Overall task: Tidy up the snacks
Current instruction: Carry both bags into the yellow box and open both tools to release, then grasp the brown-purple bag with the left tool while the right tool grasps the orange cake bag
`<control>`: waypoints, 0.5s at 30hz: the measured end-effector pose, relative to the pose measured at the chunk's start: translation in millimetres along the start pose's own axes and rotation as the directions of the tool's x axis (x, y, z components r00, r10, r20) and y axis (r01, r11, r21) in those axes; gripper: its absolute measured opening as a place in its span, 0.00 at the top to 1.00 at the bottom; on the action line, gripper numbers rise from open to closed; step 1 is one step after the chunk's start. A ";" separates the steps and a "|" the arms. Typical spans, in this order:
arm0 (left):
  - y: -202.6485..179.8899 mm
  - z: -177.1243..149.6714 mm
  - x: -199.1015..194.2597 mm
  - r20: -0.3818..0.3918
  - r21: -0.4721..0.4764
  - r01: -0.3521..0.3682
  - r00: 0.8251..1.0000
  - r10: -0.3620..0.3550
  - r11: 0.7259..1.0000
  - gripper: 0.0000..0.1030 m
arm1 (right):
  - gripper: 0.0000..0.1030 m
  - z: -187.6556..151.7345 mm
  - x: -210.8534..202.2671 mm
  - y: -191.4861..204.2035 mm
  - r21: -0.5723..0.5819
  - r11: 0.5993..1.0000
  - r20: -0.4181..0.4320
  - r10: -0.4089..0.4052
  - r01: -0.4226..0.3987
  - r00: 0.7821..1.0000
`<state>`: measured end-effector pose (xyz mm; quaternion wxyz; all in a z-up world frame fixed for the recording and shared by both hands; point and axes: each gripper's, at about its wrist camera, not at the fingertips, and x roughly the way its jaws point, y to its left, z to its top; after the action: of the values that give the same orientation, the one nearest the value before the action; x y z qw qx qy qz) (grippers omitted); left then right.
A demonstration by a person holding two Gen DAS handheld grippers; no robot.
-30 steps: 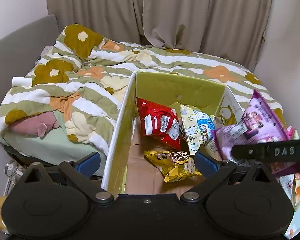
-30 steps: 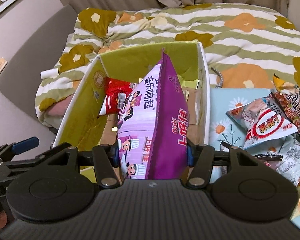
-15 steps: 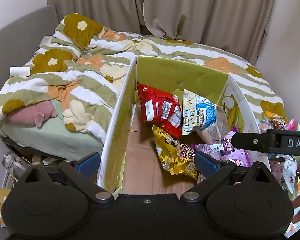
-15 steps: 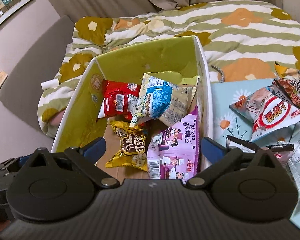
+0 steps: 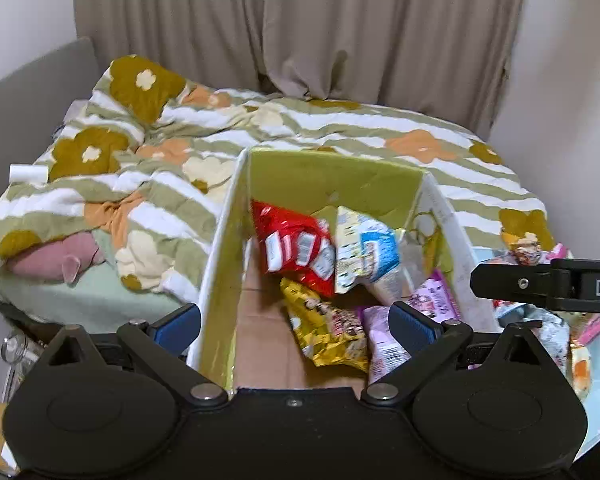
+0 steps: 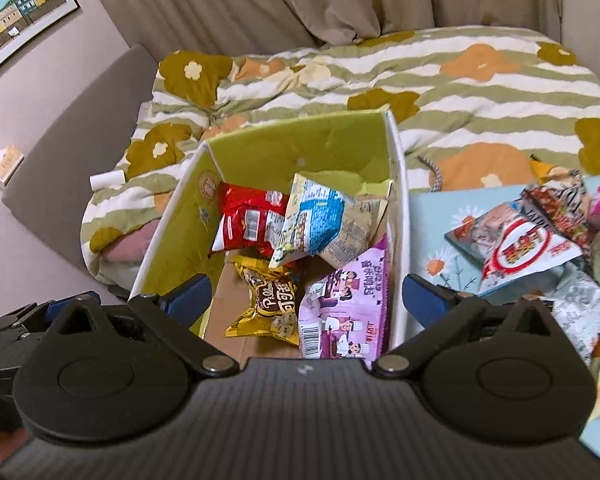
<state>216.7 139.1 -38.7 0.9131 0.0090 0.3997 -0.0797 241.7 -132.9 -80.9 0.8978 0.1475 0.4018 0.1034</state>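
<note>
Right tool (image 6: 306, 300) jaws wide, nothing between the pads; purple snack bag (image 6: 346, 308) lies in the cardboard box (image 6: 396, 184), against its right wall, beside the yellow bag (image 6: 270, 300), red bag (image 6: 248, 220) and blue-white bag (image 6: 324, 224). Left tool (image 5: 294, 326) also wide and empty, hanging over the box's near-left wall. Step in hand looks like going for the next snack: pile of loose packets (image 6: 528, 240) sits on the light-blue floral cloth (image 6: 432, 232) right of the box. Clear the box wall first, come down on one packet's edge, pinch a single bag, not two.
</note>
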 end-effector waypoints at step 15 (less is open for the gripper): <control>-103.5 -6.5 -29.2 0.064 0.087 0.086 0.994 -0.091 0.993 0.01 | 0.00 -9.6 -92.6 -90.2 0.029 0.992 0.126 -0.122 0.119 0.985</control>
<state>176.6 41.5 -16.9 0.9205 0.0268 0.3648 -0.1372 179.9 -243.7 -54.3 0.9246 0.1389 0.3530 0.0350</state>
